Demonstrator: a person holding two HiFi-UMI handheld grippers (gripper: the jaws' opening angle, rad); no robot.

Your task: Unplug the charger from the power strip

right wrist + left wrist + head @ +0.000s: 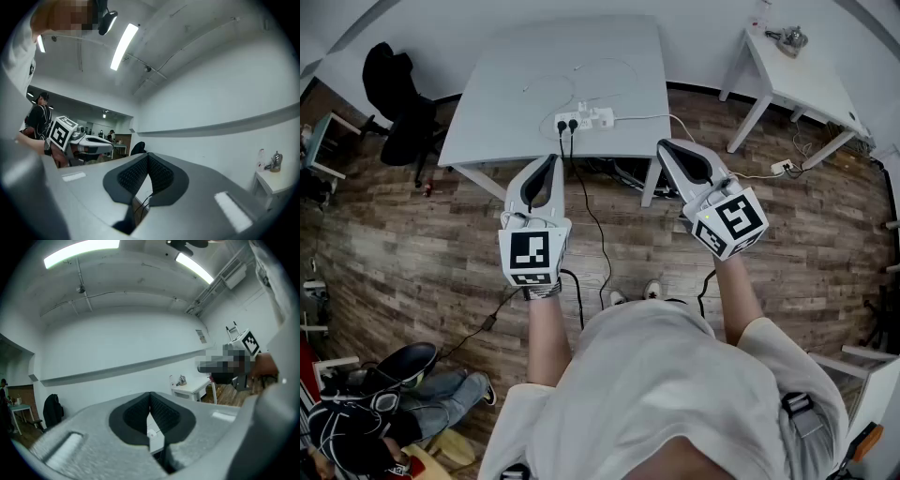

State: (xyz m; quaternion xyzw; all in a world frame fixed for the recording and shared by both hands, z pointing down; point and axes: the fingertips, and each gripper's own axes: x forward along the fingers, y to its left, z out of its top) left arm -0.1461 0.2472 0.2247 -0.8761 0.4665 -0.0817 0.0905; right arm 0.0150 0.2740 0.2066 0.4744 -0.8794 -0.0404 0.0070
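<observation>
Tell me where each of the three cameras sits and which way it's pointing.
Head view: on the person's head, facing steeply down at the grey rectangular table; left claw, right claw and forearms show.
Left gripper view: on the left claw, level along its shut jaws toward the white wall.
Right gripper view: on the right claw, likewise.
All share the small white side table.
</observation>
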